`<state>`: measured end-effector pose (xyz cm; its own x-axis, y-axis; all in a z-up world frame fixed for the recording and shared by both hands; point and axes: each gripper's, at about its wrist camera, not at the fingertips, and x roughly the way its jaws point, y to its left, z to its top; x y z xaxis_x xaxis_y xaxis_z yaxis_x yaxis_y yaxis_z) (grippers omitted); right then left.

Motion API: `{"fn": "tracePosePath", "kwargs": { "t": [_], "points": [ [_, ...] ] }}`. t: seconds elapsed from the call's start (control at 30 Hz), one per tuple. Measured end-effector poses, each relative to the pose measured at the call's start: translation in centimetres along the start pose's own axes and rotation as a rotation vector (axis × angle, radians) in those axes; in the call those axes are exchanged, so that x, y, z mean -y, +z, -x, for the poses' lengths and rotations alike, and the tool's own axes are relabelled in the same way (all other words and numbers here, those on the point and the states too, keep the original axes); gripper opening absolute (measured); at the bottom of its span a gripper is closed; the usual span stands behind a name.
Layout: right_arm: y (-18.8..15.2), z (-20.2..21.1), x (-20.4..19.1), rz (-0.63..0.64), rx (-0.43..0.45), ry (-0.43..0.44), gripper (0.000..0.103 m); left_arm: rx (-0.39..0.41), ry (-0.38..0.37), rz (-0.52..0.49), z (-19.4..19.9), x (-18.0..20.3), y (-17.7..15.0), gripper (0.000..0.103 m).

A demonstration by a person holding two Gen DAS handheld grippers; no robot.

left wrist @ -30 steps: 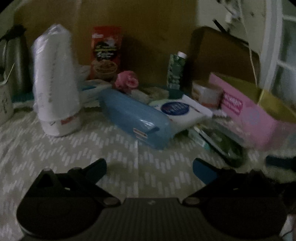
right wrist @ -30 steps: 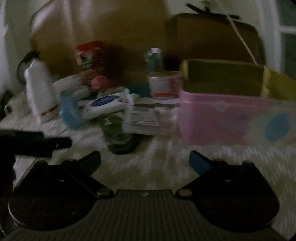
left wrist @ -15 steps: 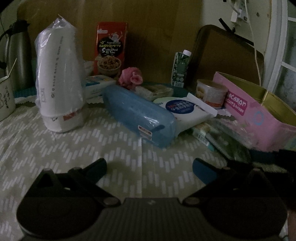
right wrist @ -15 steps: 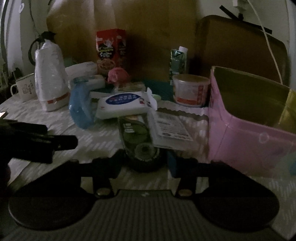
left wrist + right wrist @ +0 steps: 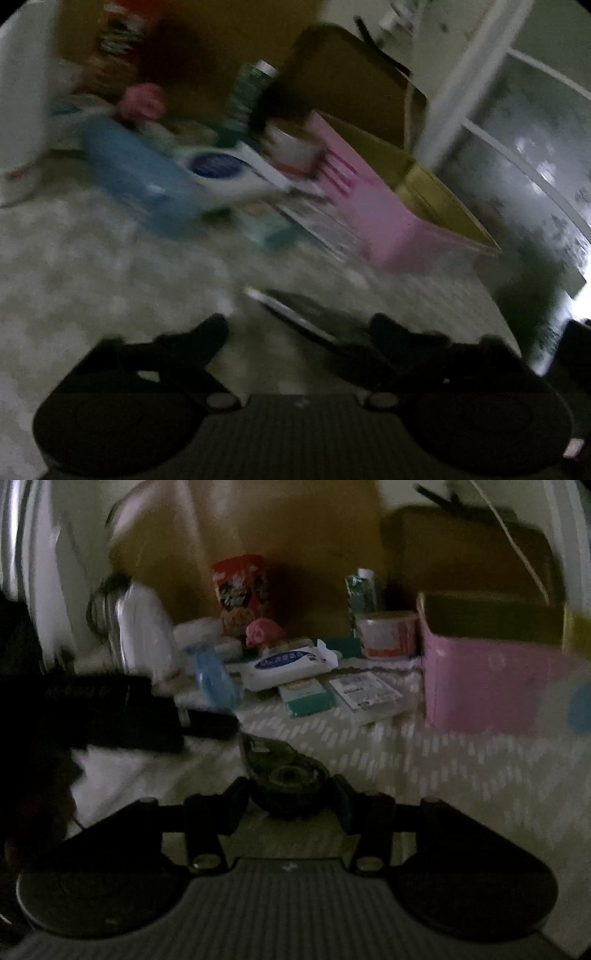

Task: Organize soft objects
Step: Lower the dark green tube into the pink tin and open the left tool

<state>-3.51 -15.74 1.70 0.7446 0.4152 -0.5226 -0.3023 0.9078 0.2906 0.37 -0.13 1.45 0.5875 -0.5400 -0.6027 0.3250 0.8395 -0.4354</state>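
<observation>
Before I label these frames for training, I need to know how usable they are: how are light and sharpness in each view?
Left wrist view: dim, heavily motion-smeared; the pink box and blue pack are streaks, with bright glare at the right edge. Right wrist view: equally dim but sharper; the dark green pouch in the right gripper is readable, the edges blur, and fisheye bends the scene.

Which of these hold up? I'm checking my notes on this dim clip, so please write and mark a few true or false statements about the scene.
1. The right gripper is shut on the dark green pouch. True.
2. The pink box stands right of the white wipes pack. True.
3. The pink box is closed with a lid. False: its top is open.
4. The left gripper is clamped shut on the blue pack. False: its jaws are closing well short of that pack.
</observation>
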Motion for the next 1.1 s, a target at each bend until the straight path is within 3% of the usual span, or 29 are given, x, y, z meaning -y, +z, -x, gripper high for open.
{"fn": "tracePosePath", "kwargs": {
  "t": [0.03,0.13,0.2,0.43,0.73,1.03,1.1],
  "points": [
    [0.1,0.1,0.6,-0.048,0.002,0.026,0.052,-0.012,-0.010,0.003,-0.4,0.4,0.1,0.071],
    [-0.2,0.4,1.6,-0.118,0.014,0.080,0.051,-0.053,-0.029,0.022,-1.7,1.3,0.7,0.048],
    [-0.4,0.8,1.8,-0.123,0.027,0.091,0.051,-0.073,-0.039,0.035,-2.5,2.1,1.0,0.042],
    [0.6,3.5,2.7,-0.062,0.181,0.028,0.051,-0.015,-0.079,-0.084,-2.6,6.9,4.0,0.042],
    [4.2,5.3,6.2,0.010,0.379,-0.191,0.051,0.041,-0.155,-0.220,-7.6,13.7,8.8,0.043],
    [4.8,3.8,10.3,0.029,0.370,-0.346,0.051,0.020,-0.132,-0.187,-11.9,14.4,10.1,0.047],
    [4.9,3.1,10.1,0.052,0.364,-0.378,0.052,0.027,-0.110,-0.191,-12.1,14.4,10.1,0.053]
  ]
}}
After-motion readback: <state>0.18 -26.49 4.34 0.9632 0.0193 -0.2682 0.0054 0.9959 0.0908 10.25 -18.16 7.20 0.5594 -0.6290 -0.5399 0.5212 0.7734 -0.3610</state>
